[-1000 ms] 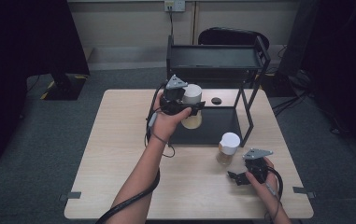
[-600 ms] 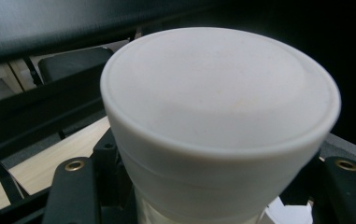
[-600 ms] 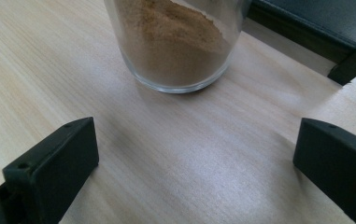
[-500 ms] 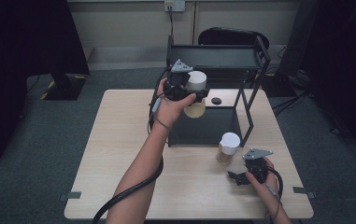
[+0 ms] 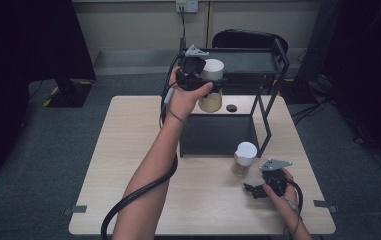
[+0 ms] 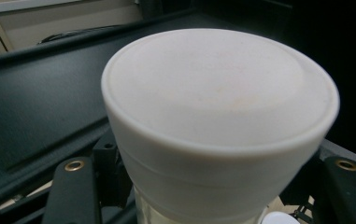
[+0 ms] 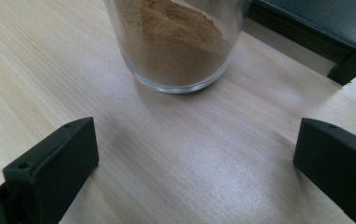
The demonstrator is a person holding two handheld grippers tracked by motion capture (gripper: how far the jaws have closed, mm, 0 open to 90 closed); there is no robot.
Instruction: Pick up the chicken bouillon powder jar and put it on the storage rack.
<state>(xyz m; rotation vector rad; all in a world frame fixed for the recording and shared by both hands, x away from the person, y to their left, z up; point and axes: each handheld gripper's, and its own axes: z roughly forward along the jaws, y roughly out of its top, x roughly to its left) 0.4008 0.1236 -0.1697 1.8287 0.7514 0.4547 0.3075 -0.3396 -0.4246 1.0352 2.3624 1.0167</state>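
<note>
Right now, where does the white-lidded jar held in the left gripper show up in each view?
High view: the held jar is upper centre, raised beside the black rack's top shelf, clamped by the left gripper.
Left gripper view: its white lid sits centre, between the fingers.
Right gripper view: not in it; the glass there is the brown-powder jar on the table.
Shared landmark: the black rack.
</note>
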